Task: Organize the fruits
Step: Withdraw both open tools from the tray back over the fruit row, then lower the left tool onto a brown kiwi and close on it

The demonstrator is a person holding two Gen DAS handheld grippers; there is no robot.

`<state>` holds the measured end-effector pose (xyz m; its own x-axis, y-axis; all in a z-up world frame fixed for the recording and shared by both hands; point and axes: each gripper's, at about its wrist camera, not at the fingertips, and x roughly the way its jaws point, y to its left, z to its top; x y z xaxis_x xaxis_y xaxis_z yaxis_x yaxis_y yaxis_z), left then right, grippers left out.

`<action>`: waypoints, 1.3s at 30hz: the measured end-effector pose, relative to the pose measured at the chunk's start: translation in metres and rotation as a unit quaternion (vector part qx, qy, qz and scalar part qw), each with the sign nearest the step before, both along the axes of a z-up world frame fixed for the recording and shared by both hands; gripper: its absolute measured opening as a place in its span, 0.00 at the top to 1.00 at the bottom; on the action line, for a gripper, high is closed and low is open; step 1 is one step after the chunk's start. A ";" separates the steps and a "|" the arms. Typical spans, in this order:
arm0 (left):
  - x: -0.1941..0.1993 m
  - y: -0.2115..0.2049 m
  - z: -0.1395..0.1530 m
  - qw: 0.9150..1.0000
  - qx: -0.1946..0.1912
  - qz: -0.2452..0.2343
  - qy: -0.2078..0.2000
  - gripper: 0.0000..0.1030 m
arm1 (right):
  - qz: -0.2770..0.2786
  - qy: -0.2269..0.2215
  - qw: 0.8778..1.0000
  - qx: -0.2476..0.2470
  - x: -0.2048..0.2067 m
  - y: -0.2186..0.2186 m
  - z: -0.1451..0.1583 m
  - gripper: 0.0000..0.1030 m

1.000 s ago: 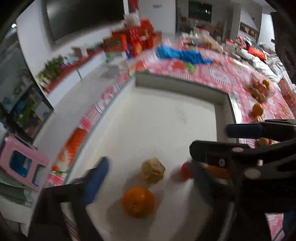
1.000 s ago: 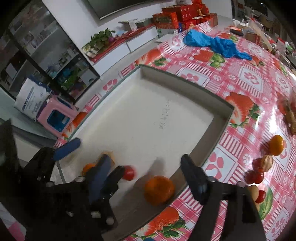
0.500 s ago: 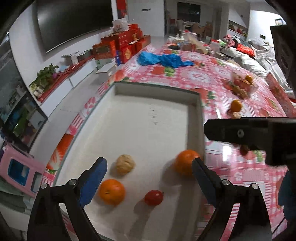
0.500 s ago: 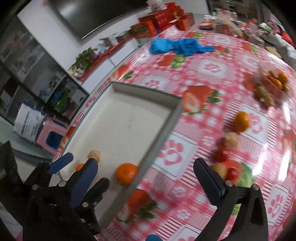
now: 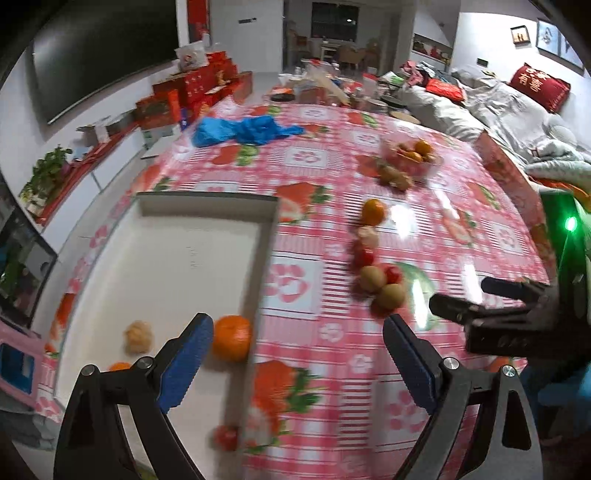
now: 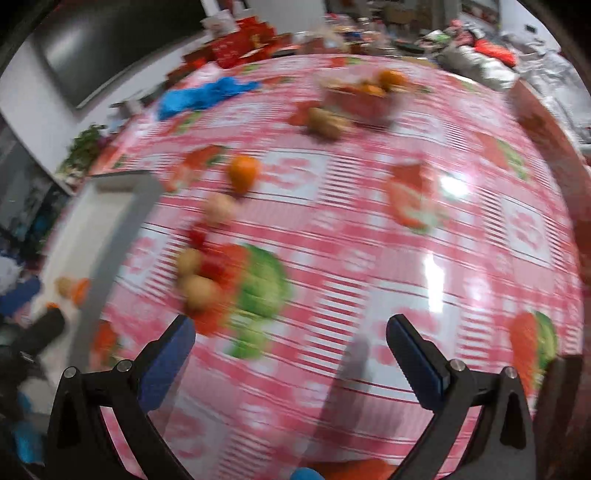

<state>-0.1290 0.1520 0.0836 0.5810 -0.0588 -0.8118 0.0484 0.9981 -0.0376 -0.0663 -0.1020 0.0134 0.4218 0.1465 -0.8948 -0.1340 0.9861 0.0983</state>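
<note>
Right tongs point(image 6: 290, 350) near loose fruits point(image 6: 197, 275)

Setting: home, living room with dining area behind.
Evidence: large dark television point(image 5: 99, 55) on white wall; low white cabinet point(image 5: 92, 173) beneath, potted plant point(image 5: 44, 173) on top. Red gift boxes point(image 5: 199, 88) stacked by wall. Sofa point(image 5: 498, 110) with grey blankets, red cushion point(image 5: 537, 86); framed pictures point(image 5: 546, 35) above. Table under pink checked strawberry-print tablecloth point(image 5: 461, 192). Chairs point(image 5: 343, 55) in far room.
</note>
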 end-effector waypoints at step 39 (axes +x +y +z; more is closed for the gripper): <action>0.057 -0.080 -0.068 0.997 0.014 0.028 0.067 0.70 | -0.031 -0.074 0.994 -0.073 -0.035 -0.042 -0.019 0.00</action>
<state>-0.0724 0.0718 0.0159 0.4682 -0.0052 -0.8836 -0.0116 0.9999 -0.0120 -0.1017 -0.1440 -0.0059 0.5543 -0.0109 -0.8323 -0.0748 0.9952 -0.0629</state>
